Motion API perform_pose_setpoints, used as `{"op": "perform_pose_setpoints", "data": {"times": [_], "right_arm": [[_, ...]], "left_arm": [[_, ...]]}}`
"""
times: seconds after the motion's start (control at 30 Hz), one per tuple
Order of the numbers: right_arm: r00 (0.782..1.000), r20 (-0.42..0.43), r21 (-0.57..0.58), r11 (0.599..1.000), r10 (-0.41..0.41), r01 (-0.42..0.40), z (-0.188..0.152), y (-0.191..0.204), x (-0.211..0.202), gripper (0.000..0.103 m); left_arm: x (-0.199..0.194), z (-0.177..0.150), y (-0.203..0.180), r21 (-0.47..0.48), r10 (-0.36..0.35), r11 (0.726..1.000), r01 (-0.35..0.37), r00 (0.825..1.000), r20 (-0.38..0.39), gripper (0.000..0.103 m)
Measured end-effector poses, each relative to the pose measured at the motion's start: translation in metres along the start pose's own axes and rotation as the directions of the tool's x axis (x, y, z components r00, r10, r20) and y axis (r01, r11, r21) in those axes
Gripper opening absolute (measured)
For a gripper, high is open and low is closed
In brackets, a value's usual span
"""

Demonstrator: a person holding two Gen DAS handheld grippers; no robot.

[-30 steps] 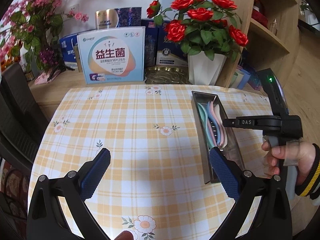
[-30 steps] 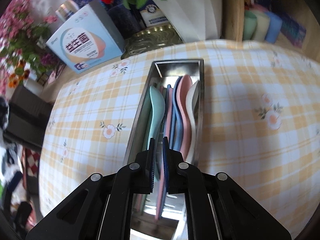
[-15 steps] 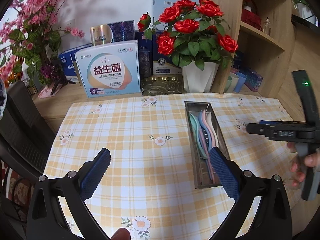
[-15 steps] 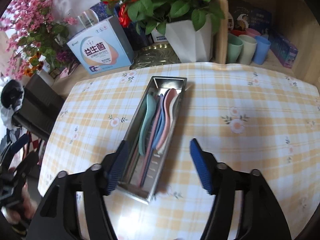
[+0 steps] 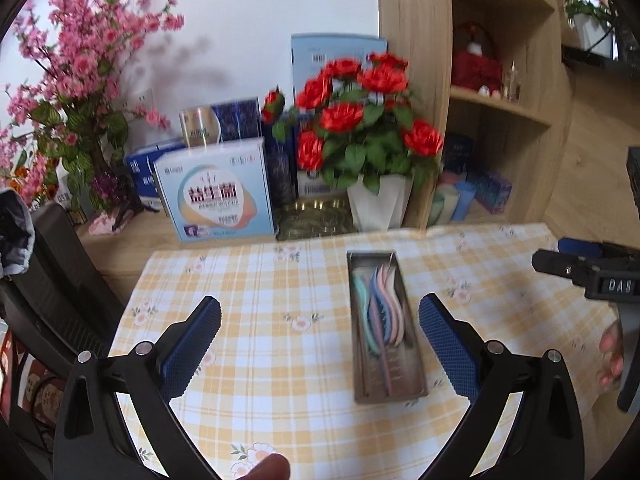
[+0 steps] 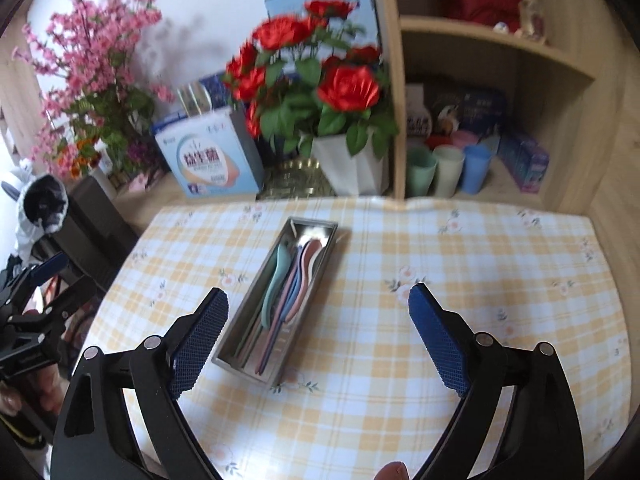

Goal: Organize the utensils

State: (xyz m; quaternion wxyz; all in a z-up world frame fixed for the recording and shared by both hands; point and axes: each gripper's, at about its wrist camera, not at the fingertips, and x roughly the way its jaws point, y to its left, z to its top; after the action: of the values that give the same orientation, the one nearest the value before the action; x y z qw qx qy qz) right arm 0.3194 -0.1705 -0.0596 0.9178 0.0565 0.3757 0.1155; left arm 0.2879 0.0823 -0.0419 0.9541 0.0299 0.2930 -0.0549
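Note:
A steel tray (image 5: 396, 380) lies lengthwise on the yellow checked tablecloth (image 5: 260, 360). Several pastel spoons and other utensils (image 5: 380, 308) lie in it, in green, blue, pink and cream. My left gripper (image 5: 320, 302) hovers open above the cloth, the tray just inside its right finger, nothing between the pads. In the right wrist view the tray (image 6: 316, 232) runs diagonally with the utensils (image 6: 288, 288) inside. My right gripper (image 6: 318, 293) is above its near end, its jaws opening wide and holding nothing.
A white vase of red roses (image 5: 380, 204), a blue-and-white box (image 5: 216, 192) and a gold tin (image 5: 316, 216) line the table's far edge. Cups (image 6: 448, 176) stand in the wooden shelf unit (image 6: 560, 80) at the right. A black chair (image 5: 60, 280) stands at the left.
Both grippers have risen and drawn back from the tray, which now looks smaller. The right gripper went from shut just over the utensils to wide open. The left stayed open.

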Motion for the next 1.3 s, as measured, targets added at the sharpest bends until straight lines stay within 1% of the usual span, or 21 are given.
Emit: {"op": "perform_pose_setpoints", "data": {"times": [0.1, 0.2, 0.27, 0.33, 0.37, 0.43, 0.5, 0.6, 0.7, 0.77, 0.87, 1.03, 1.3], "right_arm": [[0.998, 0.058, 0.007, 1.000, 0.009, -0.009, 0.002, -0.003, -0.025, 0.089], [0.993, 0.115, 0.012, 1.000, -0.003, 0.002, 0.002, -0.003, -0.050, 0.089], [0.991, 0.136, 0.013, 1.000, -0.013, 0.012, 0.001, -0.003, -0.066, 0.089], [0.988, 0.156, 0.017, 1.000, -0.004, 0.001, 0.001, -0.003, -0.079, 0.089], [0.983, 0.185, 0.018, 1.000, -0.008, 0.005, 0.000, -0.003, -0.091, 0.089], [0.973, 0.228, 0.011, 0.999, -0.033, 0.031, -0.002, 0.000, -0.107, 0.089], [0.963, 0.263, 0.007, 0.999, -0.050, 0.050, -0.005, 0.001, -0.121, 0.089], [0.950, 0.306, 0.002, 0.998, -0.055, 0.057, -0.009, 0.001, -0.138, 0.089], [0.940, 0.333, 0.003, 0.997, -0.069, 0.072, -0.010, 0.000, -0.149, 0.089], [0.937, 0.340, -0.007, 0.996, -0.083, 0.091, -0.011, 0.000, -0.152, 0.089], [0.940, 0.329, -0.006, 0.995, -0.090, 0.098, -0.013, -0.001, -0.149, 0.089], [0.941, 0.325, 0.007, 0.995, -0.094, 0.097, -0.015, -0.006, -0.144, 0.089], [0.942, 0.318, 0.036, 0.994, -0.112, 0.106, -0.019, -0.013, -0.143, 0.089]], "left_arm": [[-0.016, 0.011, -0.009, -0.001, 0.001, 1.000, -0.001, 0.999, 0.046, 0.097], [-0.036, 0.022, -0.025, 0.039, 0.035, 0.998, -0.040, 0.994, 0.108, 0.097], [-0.049, 0.028, -0.034, 0.047, 0.025, 0.998, -0.032, 0.990, 0.137, 0.097], [-0.060, 0.032, -0.042, 0.046, 0.024, 0.998, -0.031, 0.990, 0.141, 0.097], [-0.065, 0.032, -0.046, 0.049, 0.028, 0.998, -0.035, 0.989, 0.149, 0.097], [-0.073, 0.031, -0.050, 0.043, 0.035, 0.998, -0.043, 0.987, 0.159, 0.097], [-0.079, 0.032, -0.052, 0.025, 0.020, 0.999, -0.024, 0.987, 0.158, 0.097], [-0.089, 0.032, -0.052, -0.014, -0.004, 1.000, 0.007, 0.985, 0.171, 0.097], [-0.094, 0.031, -0.055, -0.004, 0.027, 1.000, -0.027, 0.984, 0.177, 0.097], [-0.099, 0.029, -0.058, 0.002, 0.024, 1.000, -0.025, 0.980, 0.197, 0.097], [-0.104, 0.030, -0.057, -0.009, 0.009, 1.000, -0.007, 0.979, 0.204, 0.097], [-0.108, 0.028, -0.058, 0.007, 0.023, 1.000, -0.025, 0.979, 0.202, 0.097], [-0.106, 0.025, -0.054, -0.010, 0.002, 1.000, 0.000, 0.984, 0.181, 0.097]]}}
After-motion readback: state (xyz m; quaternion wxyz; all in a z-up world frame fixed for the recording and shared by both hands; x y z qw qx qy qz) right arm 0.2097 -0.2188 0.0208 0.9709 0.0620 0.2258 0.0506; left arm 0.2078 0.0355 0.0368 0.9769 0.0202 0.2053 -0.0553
